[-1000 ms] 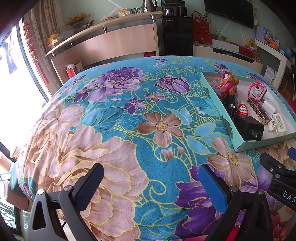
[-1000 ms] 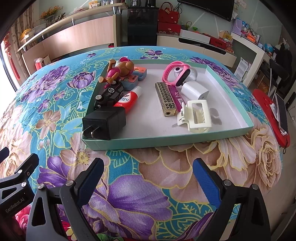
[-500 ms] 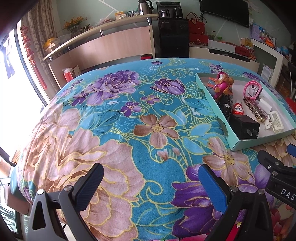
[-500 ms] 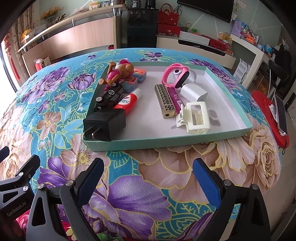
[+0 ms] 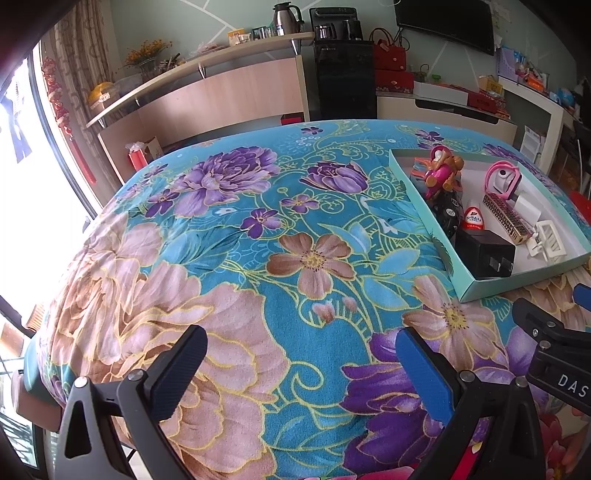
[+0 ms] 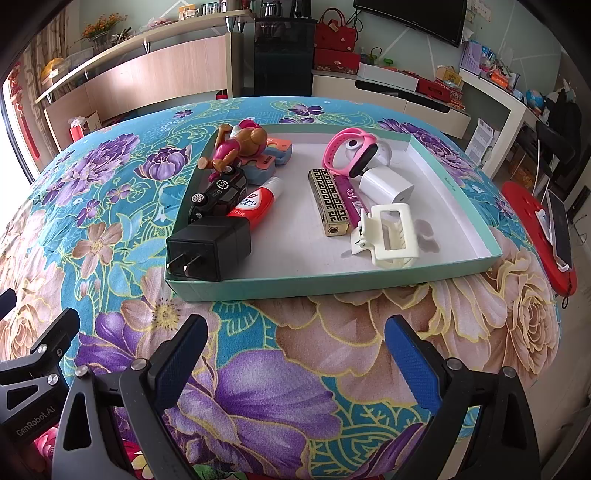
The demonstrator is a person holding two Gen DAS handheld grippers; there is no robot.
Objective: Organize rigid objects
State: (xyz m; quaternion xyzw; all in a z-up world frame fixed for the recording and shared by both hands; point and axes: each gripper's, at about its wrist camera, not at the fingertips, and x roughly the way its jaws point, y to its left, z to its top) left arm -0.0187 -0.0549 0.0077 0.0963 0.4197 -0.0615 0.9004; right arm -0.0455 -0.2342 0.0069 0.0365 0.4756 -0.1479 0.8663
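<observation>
A table draped in a turquoise floral cloth, printed with purple and peach blooms, fills both views; behind it runs a pale wood counter at 12 o'clock, with a black appliance cabinet beside it, a wall-mounted television toward 1 o'clock and a bright window at 9 o'clock in the left wrist view. One shallow mint-green tray lies on the cloth, at 12 o'clock from the right gripper and at 2 o'clock from the left gripper. Inside it, counted: one black plug adapter in the near left corner, one black toy car, one red-and-white glue tube, one pink-and-brown toy pup lying over one pastel block, one gold patterned lighter touching one magenta stick, one pink wristband, one white charger cube and one cream hair claw toward the near right. Both grippers hover above the cloth short of the tray, each with its two fingers spread wide and nothing between them; the left gripper's black frame shows at 8 o'clock in the right wrist view.
</observation>
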